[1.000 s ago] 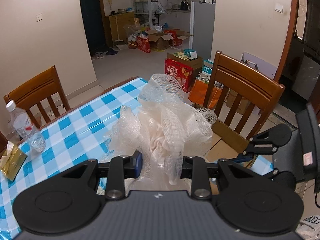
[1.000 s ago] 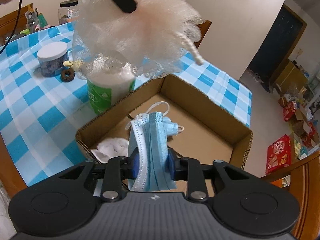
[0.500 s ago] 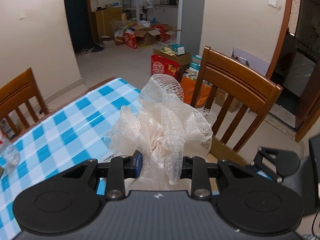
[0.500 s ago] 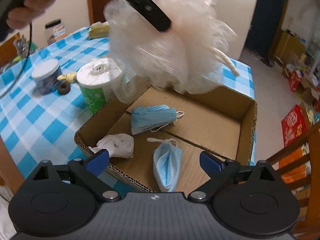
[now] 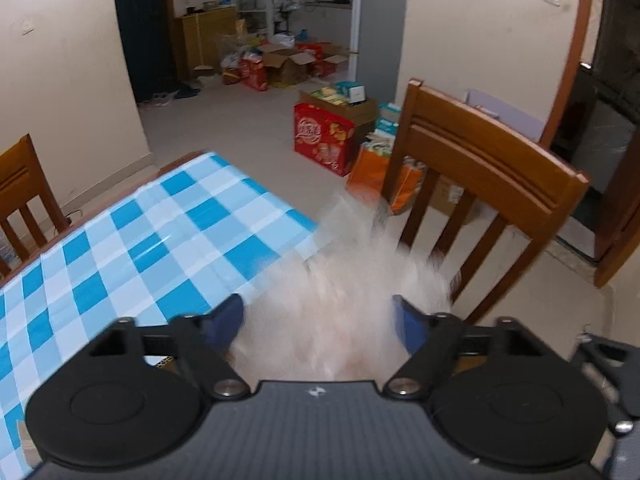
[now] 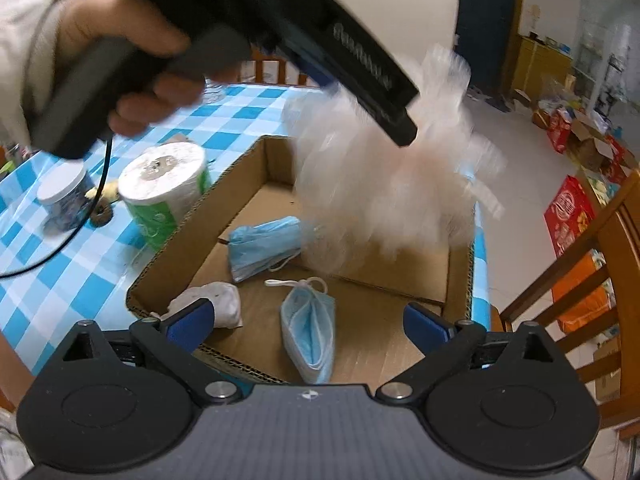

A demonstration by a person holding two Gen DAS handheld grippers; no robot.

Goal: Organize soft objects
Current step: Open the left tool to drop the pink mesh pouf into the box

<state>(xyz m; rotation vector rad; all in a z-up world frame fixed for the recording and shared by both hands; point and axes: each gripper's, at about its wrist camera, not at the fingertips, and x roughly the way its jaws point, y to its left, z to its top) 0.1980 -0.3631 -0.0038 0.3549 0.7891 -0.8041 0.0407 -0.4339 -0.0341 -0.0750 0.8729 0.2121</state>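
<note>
Left claw (image 5: 318, 320) jaws are opening, blurred mesh sponge (image 6: 384, 184) sitting loose between them over the cardboard box (image 6: 456, 276). Right claw (image 6: 310, 320) is gaping wide, gripping nothing.

Both wrist views downward, close, sharing loofah (image 5: 344, 304)

Soft, even indoor light with brighter daylight at twelve o'clock in the left view; fisheye bending curves the edges, and the mesh sponge (image 6: 384, 184) smears with motion blur.
</note>
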